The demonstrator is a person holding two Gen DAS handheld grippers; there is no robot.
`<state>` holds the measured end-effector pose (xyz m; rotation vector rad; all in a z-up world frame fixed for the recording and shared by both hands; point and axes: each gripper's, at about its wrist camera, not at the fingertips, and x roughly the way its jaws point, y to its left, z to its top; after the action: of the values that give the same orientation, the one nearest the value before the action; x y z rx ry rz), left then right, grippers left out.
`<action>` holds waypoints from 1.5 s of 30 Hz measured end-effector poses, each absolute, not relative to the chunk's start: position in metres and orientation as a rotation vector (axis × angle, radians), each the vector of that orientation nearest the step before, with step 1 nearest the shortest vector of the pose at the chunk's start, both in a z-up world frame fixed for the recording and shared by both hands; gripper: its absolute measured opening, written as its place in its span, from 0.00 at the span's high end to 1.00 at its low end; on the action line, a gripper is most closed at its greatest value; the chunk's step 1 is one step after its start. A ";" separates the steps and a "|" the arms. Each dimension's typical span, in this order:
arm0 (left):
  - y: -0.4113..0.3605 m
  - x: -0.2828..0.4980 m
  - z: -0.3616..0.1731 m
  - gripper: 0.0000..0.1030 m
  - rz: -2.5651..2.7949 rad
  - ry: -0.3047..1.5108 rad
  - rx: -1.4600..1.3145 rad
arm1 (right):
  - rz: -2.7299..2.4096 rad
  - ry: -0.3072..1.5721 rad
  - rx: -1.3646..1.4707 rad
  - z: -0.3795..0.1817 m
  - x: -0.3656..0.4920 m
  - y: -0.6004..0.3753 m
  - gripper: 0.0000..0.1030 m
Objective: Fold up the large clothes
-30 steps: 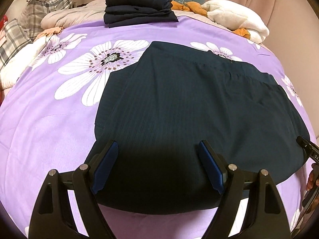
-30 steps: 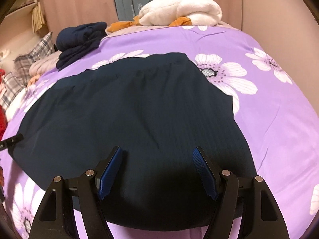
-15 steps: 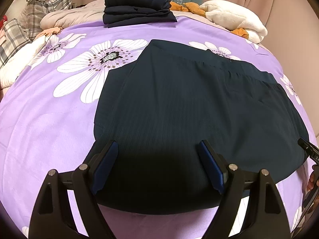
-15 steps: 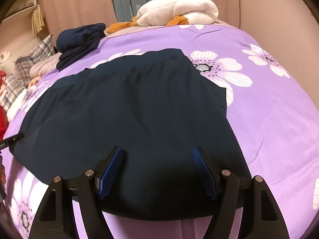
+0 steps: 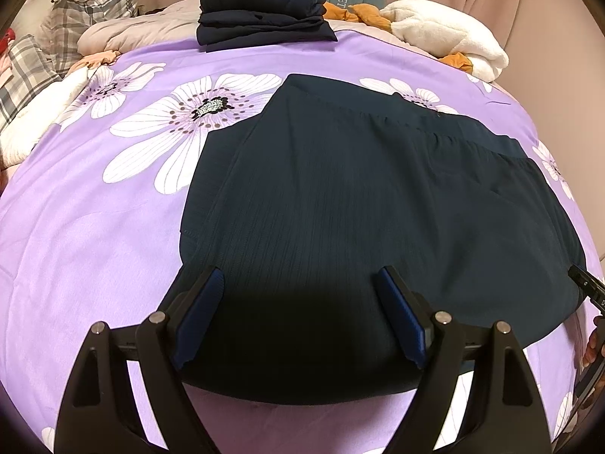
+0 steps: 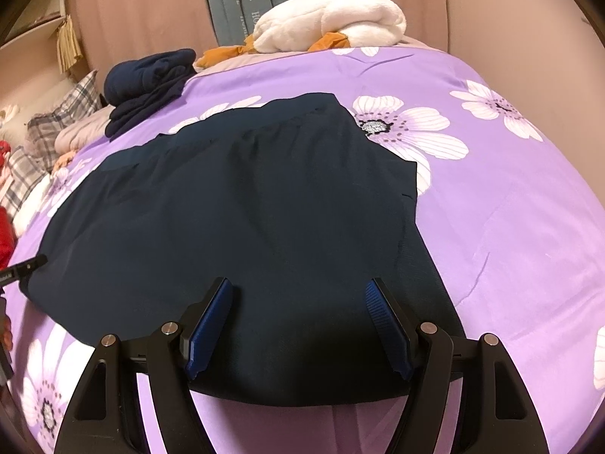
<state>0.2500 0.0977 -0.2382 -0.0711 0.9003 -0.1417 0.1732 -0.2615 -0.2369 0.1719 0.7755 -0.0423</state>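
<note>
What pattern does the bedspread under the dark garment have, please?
The bedspread is purple with large white flowers, clearest in the left wrist view.

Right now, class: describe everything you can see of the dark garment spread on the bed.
The dark navy garment lies spread flat on the purple floral bedspread. It looks like a thin, finely ribbed fabric with a gathered band along its far edge. The left gripper and right gripper are open at its near hem, gripping nothing.

Bare purple bedspread (image 5: 94, 234) lies open left and right of the dark garment (image 5: 359, 196). At the far edge, a folded navy stack (image 5: 261, 3) and a white plush (image 6: 332, 19) block passage.
</note>
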 end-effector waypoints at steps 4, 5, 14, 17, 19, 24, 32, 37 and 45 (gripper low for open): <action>0.099 0.249 -0.237 0.17 -0.139 0.900 -0.067 | -0.044 0.775 0.173 -0.237 0.172 -0.262 0.30; 0.100 0.249 -0.237 0.17 -0.138 0.900 -0.067 | -0.045 0.775 0.174 -0.236 0.172 -0.262 0.30; 0.105 0.245 -0.236 0.12 -0.123 0.902 -0.076 | -0.050 0.769 0.191 -0.236 0.166 -0.268 0.30; 0.103 0.244 -0.236 0.12 -0.116 0.903 -0.077 | -0.053 0.774 0.185 -0.236 0.166 -0.268 0.30; 0.103 0.244 -0.236 0.12 -0.114 0.903 -0.079 | -0.058 0.779 0.181 -0.235 0.167 -0.267 0.30; 0.102 0.245 -0.236 0.11 -0.111 0.904 -0.076 | -0.065 0.782 0.179 -0.235 0.166 -0.266 0.30; 0.103 0.245 -0.236 0.11 -0.109 0.905 -0.078 | -0.068 0.780 0.184 -0.235 0.165 -0.266 0.30; 0.104 0.242 -0.235 0.11 -0.105 0.905 -0.079 | -0.070 0.779 0.186 -0.235 0.164 -0.266 0.30; 0.105 0.242 -0.234 0.11 -0.106 0.905 -0.078 | -0.074 0.777 0.194 -0.234 0.158 -0.269 0.30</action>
<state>0.2417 0.1054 -0.2345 -0.0777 0.9047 -0.1058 0.1579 -0.2695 -0.2343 0.1937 0.7765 -0.0741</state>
